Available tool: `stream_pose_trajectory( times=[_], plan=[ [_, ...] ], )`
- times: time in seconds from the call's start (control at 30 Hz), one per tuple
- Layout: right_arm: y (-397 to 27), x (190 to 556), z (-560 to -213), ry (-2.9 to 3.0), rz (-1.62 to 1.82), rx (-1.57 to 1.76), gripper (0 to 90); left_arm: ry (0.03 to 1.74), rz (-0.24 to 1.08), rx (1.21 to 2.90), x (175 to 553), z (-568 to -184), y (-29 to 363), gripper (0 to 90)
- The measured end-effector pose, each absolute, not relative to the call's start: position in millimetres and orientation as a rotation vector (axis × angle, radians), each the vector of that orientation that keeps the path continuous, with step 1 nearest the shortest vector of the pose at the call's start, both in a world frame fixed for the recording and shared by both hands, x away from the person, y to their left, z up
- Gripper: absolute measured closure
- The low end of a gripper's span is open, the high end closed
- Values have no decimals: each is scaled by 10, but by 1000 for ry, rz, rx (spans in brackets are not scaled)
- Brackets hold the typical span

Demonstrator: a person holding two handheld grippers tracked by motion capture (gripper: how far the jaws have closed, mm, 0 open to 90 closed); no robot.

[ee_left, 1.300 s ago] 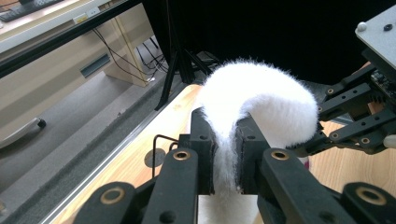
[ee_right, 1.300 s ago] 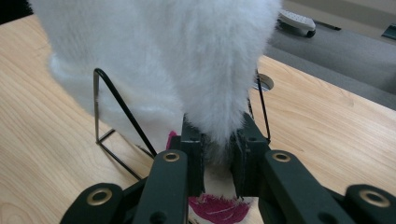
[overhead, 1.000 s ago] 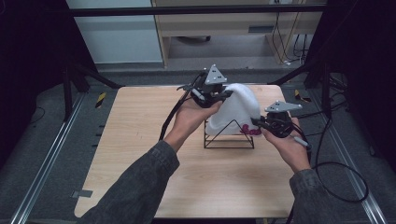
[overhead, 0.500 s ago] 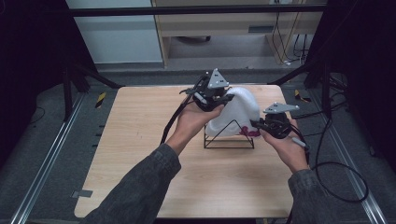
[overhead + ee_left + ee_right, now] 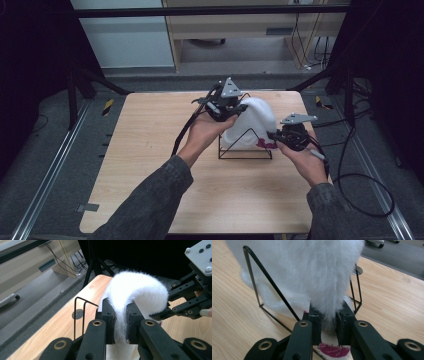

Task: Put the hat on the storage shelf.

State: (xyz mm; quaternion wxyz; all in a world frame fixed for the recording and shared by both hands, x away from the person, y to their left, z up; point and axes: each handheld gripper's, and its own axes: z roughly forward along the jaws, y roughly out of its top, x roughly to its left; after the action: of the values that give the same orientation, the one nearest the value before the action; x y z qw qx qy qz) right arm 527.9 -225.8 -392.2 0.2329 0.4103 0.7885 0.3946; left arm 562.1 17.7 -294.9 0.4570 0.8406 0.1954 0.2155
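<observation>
A white fuzzy cloth (image 5: 252,122) drapes over a black wire rack (image 5: 245,147) at the table's (image 5: 150,150) far right. The left gripper (image 5: 239,108) pinches its far top edge, and the right gripper (image 5: 272,136) clamps its near right end, by a pink patch (image 5: 334,350).

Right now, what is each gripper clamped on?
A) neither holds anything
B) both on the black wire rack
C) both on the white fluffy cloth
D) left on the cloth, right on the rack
C: the left gripper pinches a fold of the white fluffy cloth, and the right gripper pinches its lower edge beside the black wire rack.
</observation>
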Motion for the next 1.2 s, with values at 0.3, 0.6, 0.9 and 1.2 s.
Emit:
stream_pose_trajectory(
  times=[0.3, 0.6, 0.9, 1.2],
  plan=[
    [-2253, 5285, -3988, 2181, 1096, 1149, 757, 499, 530, 2082, 5631, -2999, 189, 806],
    [-2266, 5258, -3984, 2170, 1098, 1171, 651, 492, 526, 2121, 5634, -3072, 148, 805],
    [-2256, 5207, -3976, 2168, 1081, 1161, 610, 496, 513, 2142, 5655, -3145, 182, 801],
    [-2362, 5063, -3963, 2122, 1081, 1183, 581, 513, 496, 2157, 5617, -3238, 190, 795]
  ],
)
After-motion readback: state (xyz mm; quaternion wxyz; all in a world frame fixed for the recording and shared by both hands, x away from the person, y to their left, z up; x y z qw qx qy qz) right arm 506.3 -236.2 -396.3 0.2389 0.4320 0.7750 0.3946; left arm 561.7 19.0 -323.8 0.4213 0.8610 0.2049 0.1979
